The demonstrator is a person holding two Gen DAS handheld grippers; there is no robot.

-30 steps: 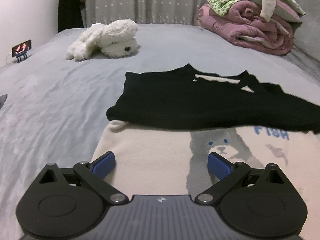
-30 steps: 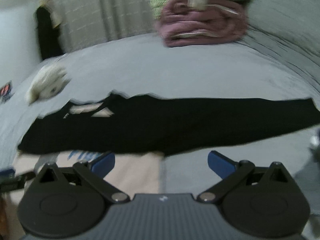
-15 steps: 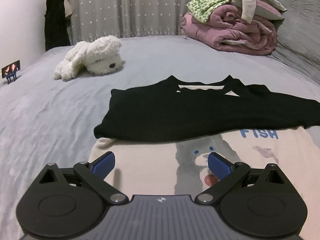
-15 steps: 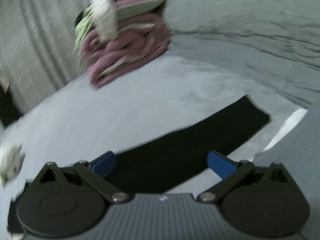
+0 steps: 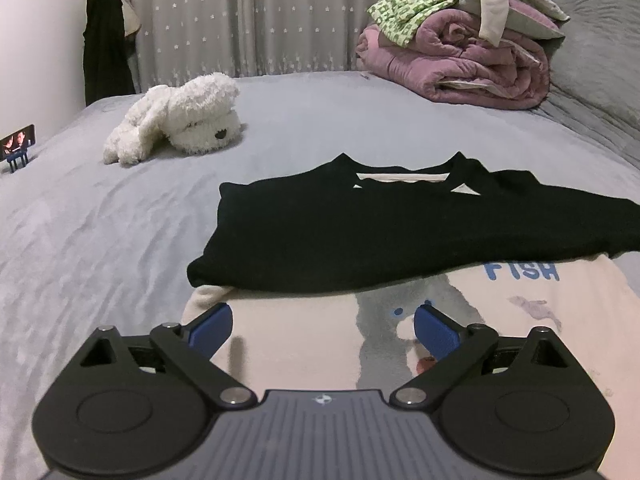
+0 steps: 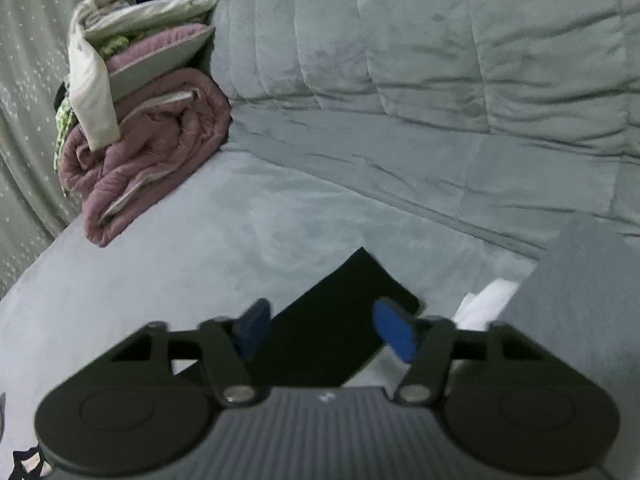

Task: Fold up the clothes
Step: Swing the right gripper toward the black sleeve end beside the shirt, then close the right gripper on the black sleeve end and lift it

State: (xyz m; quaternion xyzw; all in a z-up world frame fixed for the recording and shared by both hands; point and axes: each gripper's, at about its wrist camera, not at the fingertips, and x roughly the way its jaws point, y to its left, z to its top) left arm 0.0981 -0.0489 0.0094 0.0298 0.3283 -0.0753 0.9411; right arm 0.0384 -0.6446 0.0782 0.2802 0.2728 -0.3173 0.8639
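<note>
A sweatshirt lies flat on the grey bed, with a black upper part [image 5: 400, 232] and a cream body [image 5: 300, 340] printed with a grey cat and the word FISH. My left gripper [image 5: 322, 316] hovers open over the cream body near its left edge, nothing between its blue pads. In the right wrist view the black sleeve [image 6: 356, 280] stretches out to its cuff end. My right gripper [image 6: 322, 316] is low over that sleeve end, its jaws closing with the sleeve between them; the pads stand apart and do not press on it.
A white plush dog [image 5: 180, 124] lies at the back left. A pile of a pink quilt and clothes [image 5: 460, 64] sits at the back right. A phone on a stand [image 5: 18, 146] is far left. A grey quilted cushion [image 6: 440, 40] and a grey block [image 6: 580, 300] border the sleeve end.
My right gripper swept right along the black sleeve to its cuff end, rolling as it went, and its jaws narrowed. My left gripper rolled slightly and stayed over the cream body.
</note>
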